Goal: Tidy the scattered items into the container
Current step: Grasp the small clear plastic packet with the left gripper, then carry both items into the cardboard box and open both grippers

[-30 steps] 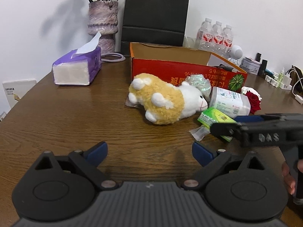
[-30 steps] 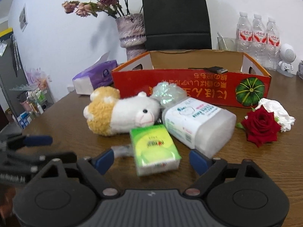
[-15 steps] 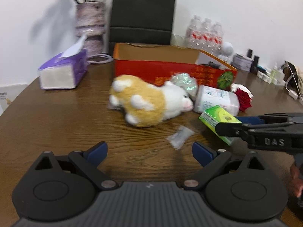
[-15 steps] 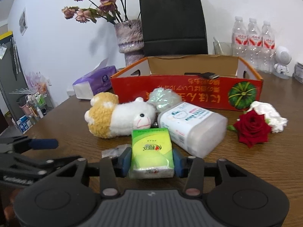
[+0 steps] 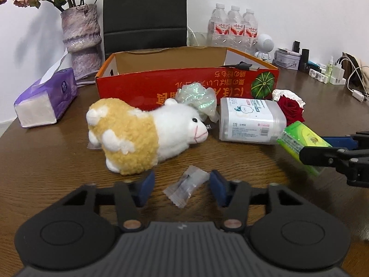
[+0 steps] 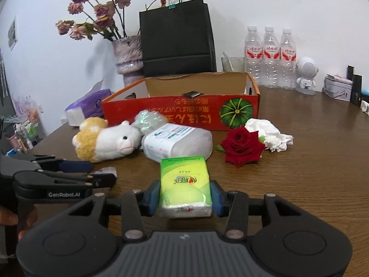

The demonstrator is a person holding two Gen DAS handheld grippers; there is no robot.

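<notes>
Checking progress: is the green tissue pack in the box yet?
Not yet. The green pack sits between the right gripper's jaws, short of the box.

I see a dark brown wooden table (image 5: 46,161) carrying a red cardboard box (image 5: 161,85), a yellow-and-white plush sheep (image 5: 143,136), a white wet-wipes pack (image 5: 251,122), a small clear wrapper (image 5: 186,185), a red rose (image 6: 242,146), crumpled white tissue (image 6: 269,133) and a purple tissue pack (image 5: 46,99).

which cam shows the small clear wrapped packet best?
Left wrist: the clear packet lies whole between the closing left gripper pads, untouched. Right wrist shows only a corner behind that gripper's finger.
</notes>
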